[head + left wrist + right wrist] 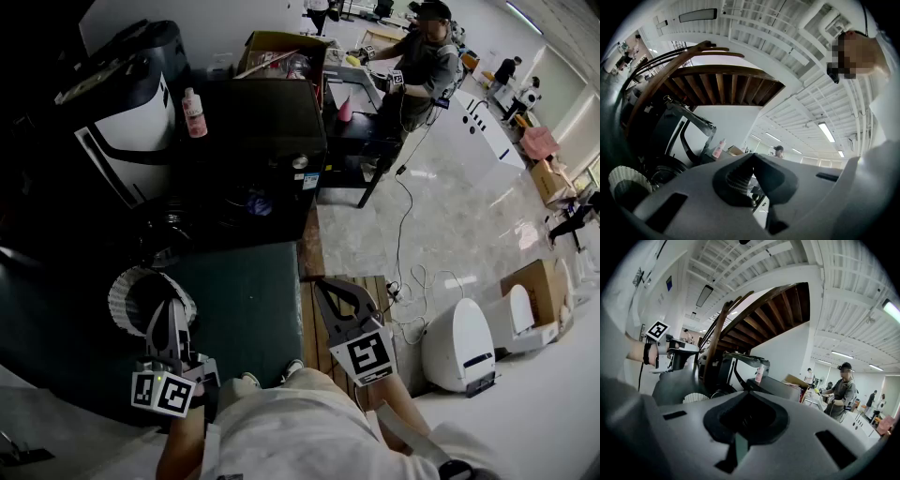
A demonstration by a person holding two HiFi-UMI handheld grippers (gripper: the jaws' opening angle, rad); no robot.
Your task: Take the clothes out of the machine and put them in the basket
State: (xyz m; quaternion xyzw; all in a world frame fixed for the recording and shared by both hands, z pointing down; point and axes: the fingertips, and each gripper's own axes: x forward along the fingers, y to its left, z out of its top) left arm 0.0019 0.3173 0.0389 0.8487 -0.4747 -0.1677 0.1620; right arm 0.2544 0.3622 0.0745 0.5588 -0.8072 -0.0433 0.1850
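The black washing machine [267,131] stands ahead, and its dark front opening [246,202] shows a faint bluish patch; no clothes can be made out clearly. A white woven basket [129,292] sits on the dark green mat, just beyond my left gripper [174,304]. That gripper is shut and holds nothing. In the left gripper view the left gripper [752,157] has its jaws meeting, with the basket [623,182] low at the left. My right gripper [317,282] hovers over the mat's right edge, also shut and empty. In the right gripper view the right gripper [743,394] points toward the basket [695,398].
A pink bottle [194,112] stands on a white-and-black machine [131,117] at the left. A person [424,64] works at a table behind. White appliances [461,343], a cardboard box [532,281] and a floor cable [403,234] lie to the right.
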